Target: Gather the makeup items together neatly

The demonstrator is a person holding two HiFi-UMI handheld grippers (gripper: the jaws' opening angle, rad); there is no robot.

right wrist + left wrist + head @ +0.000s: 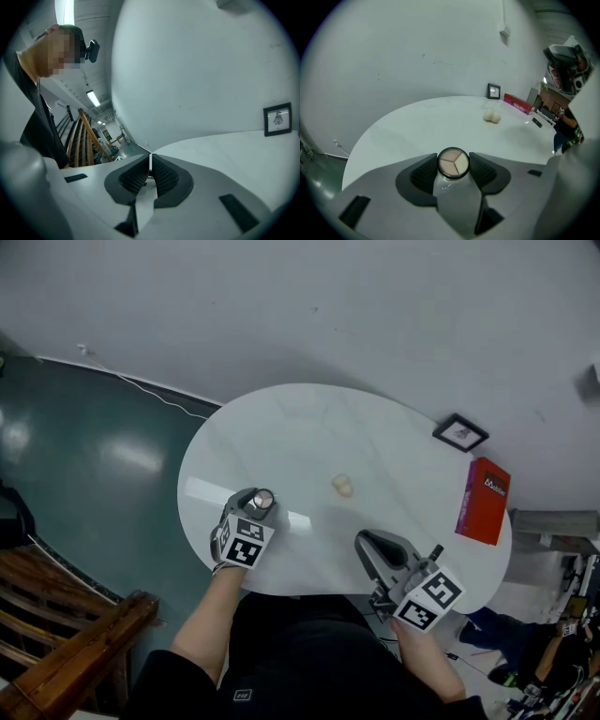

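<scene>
A round eyeshadow compact (453, 162) with three pale shades sits between the jaws of my left gripper (454, 174), near the left edge of the white oval table (309, 427). The jaws stand wide, their pads right beside the compact's sides, and I see no squeeze on it. From above, the compact (263, 498) shows at the tip of the left gripper (253, 506). A beige makeup sponge (342, 486) lies mid-table, well ahead of it, and shows again as the sponge (491, 116). My right gripper (366, 542) hovers at the table's near edge, shut and empty, pads together (150, 163).
A red box (483, 501) and a small framed picture (460, 433) stand at the table's right end. A wooden railing (66, 615) is at the lower left over the green floor. The wall runs behind the table. A person's head and shoulder fill the right gripper view's left.
</scene>
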